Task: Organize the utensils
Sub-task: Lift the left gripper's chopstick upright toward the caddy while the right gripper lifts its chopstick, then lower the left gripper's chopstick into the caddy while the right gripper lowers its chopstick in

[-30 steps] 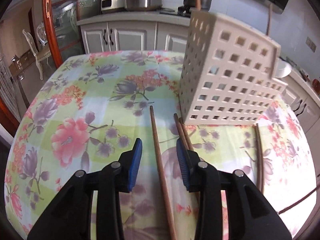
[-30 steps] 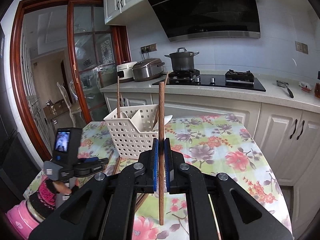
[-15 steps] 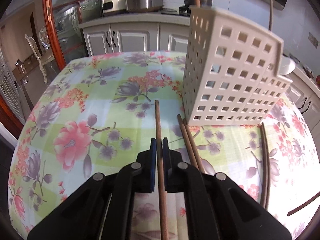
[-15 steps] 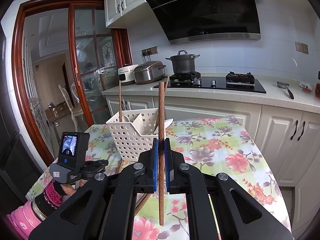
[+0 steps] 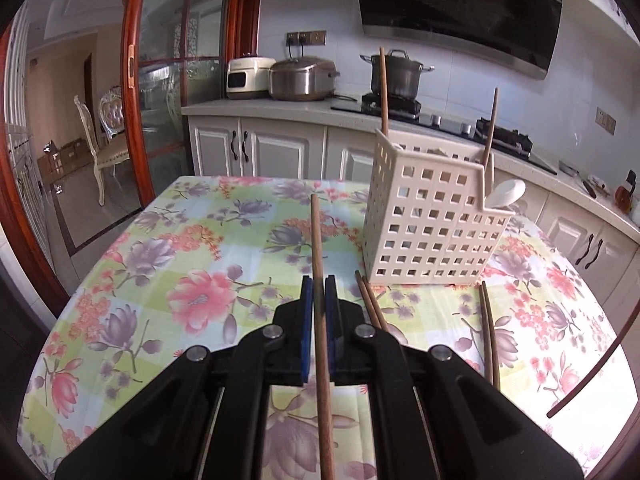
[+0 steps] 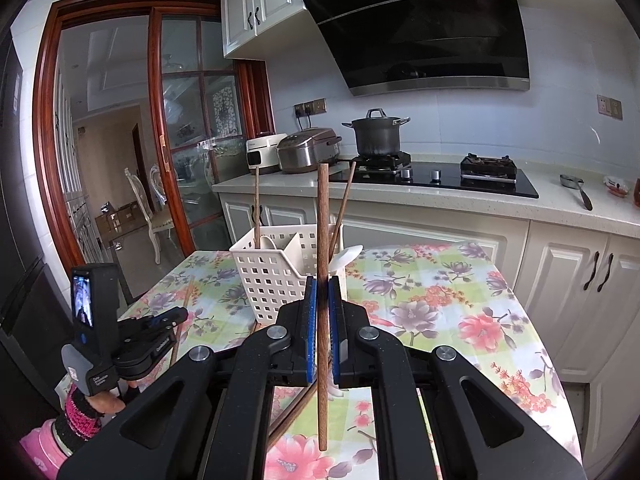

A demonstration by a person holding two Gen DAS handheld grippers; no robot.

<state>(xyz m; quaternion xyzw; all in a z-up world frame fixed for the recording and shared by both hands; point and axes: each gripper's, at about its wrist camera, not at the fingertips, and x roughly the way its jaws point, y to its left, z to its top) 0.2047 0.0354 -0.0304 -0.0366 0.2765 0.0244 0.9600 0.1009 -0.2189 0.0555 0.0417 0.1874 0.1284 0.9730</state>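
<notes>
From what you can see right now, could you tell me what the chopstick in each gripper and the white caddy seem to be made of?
Left-held chopstick: probably wood, matte reddish-brown with faint grain. Right-held chopstick: same look, likely wood. Caddy: most likely moulded plastic, cream-white with a smooth finish, thin walls and a regular grid of square holes.

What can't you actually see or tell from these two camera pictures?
- Left view: the held chopstick runs off the bottom edge; its end is cut off.
- Both views: the basket walls hide what stands inside, low down.
- Right view: the right gripper covers the table beneath it.
</notes>
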